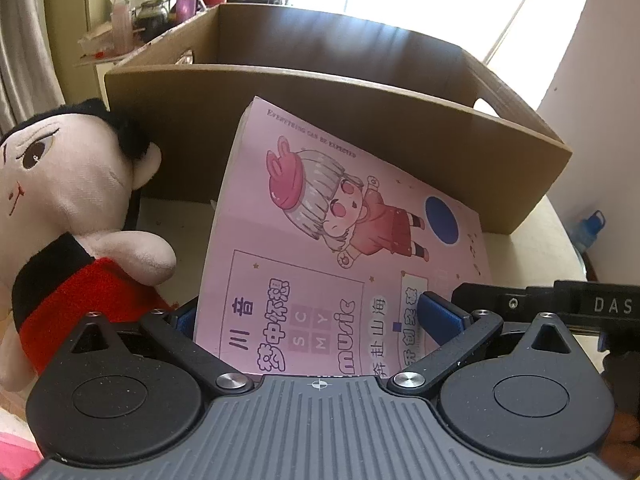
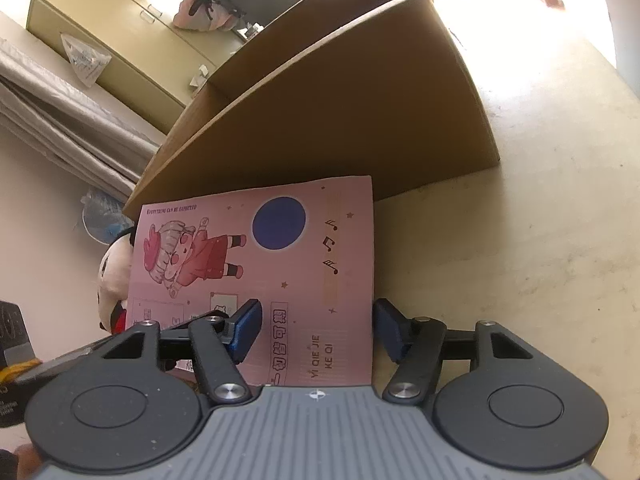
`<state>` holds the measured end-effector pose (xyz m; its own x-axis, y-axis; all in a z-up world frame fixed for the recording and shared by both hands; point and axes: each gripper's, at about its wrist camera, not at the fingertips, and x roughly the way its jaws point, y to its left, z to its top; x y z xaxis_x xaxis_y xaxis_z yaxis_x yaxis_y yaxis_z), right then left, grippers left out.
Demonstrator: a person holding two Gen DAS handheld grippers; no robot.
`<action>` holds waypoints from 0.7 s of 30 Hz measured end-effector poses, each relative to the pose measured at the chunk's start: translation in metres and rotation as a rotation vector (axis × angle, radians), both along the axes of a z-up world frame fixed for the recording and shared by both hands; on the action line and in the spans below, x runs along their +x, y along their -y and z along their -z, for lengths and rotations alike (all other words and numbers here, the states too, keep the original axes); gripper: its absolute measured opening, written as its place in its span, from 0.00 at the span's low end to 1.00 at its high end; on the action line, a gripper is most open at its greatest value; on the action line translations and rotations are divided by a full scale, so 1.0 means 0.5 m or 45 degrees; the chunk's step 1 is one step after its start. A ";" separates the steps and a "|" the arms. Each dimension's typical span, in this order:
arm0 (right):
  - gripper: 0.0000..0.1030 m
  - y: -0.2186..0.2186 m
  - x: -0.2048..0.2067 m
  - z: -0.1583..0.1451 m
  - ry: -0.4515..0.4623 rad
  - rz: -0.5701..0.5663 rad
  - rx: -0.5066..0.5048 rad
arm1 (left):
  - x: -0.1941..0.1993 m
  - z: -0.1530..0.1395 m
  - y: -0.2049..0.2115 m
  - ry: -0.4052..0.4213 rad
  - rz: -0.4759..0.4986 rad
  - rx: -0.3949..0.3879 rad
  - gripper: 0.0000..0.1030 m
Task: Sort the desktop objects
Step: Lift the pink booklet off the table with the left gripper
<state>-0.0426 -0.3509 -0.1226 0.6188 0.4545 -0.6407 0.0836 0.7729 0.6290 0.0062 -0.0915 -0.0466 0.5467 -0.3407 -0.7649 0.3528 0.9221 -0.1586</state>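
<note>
A pink notebook (image 1: 340, 248) was seen at frame centre, tilted against the cardboard box (image 1: 320, 120) on the desk (image 2: 520, 260). It was straddled, not clamped, by the spread left gripper (image 1: 316, 316) and right gripper (image 2: 316, 328). A plush doll (image 1: 68, 216) was seen at left.

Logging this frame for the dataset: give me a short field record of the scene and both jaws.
held item: pink notebook, tilted, far edge against the box
left gripper: jaws wide, straddling the notebook, grip unclear
right gripper: jaws open around the notebook corner
target: cardboard box, open top, behind notebook
beside: plush doll, left of notebook
surface: table
</note>
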 end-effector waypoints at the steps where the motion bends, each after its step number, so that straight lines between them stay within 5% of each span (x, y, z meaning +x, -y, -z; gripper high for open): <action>1: 0.61 0.002 0.000 0.001 0.000 0.001 0.002 | -0.001 0.000 0.000 0.002 0.001 0.001 1.00; 21: 0.63 0.016 0.000 0.017 0.029 0.039 0.088 | 0.006 0.013 -0.008 0.023 0.040 -0.012 1.00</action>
<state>-0.0427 -0.3590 -0.1309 0.6475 0.4775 -0.5939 0.0915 0.7250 0.6826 0.0094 -0.0876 -0.0531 0.5491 -0.3653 -0.7517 0.3845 0.9090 -0.1608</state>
